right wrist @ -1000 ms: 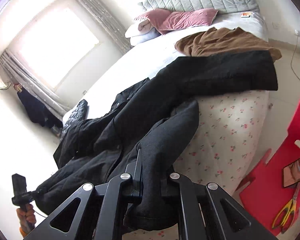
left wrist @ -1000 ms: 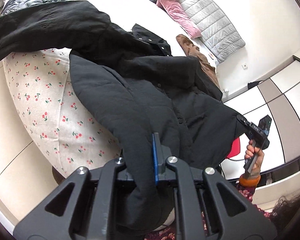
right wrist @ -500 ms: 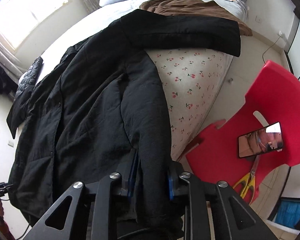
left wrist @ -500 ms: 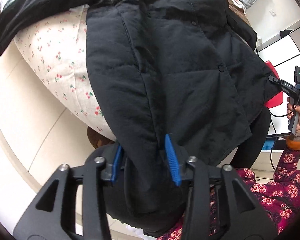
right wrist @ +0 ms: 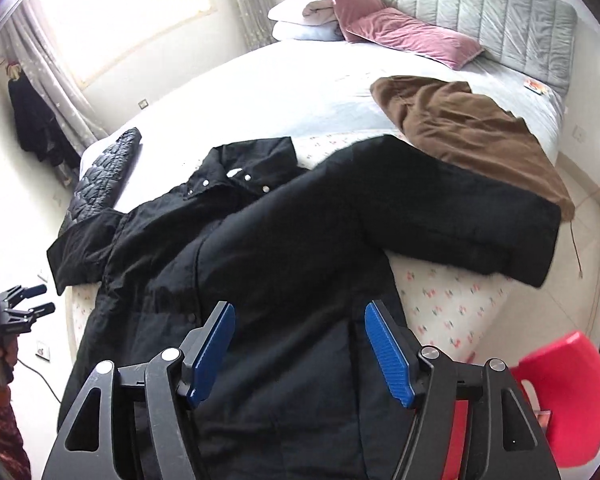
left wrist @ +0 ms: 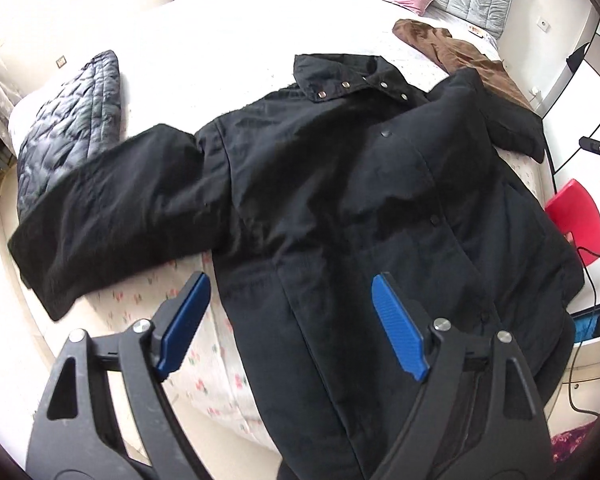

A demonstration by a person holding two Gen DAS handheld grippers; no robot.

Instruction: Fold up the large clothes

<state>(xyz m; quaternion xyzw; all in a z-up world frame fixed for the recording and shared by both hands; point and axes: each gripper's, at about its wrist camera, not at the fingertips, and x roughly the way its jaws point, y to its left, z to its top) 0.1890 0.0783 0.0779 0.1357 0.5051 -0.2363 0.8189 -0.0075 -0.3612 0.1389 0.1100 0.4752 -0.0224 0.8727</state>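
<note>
A large black coat (left wrist: 340,184) lies front-up across the foot of the bed, collar toward the pillows, both sleeves spread out, its hem hanging over the bed edge. It also shows in the right wrist view (right wrist: 284,256). My left gripper (left wrist: 290,320) is open and empty above the coat's lower left side. My right gripper (right wrist: 298,344) is open and empty above the coat's lower right side. The left gripper also shows at the left edge of the right wrist view (right wrist: 24,300).
A brown garment (right wrist: 468,128) lies by the coat's right sleeve. A dark quilted jacket (left wrist: 68,128) lies by the left sleeve. Pink pillows (right wrist: 404,36) sit at the headboard. A red plastic chair (right wrist: 556,392) stands beside the bed on the right.
Both grippers have let go of the coat's hem and opened wide. The coat now lies spread on the bed, and both grippers have risen above it.
</note>
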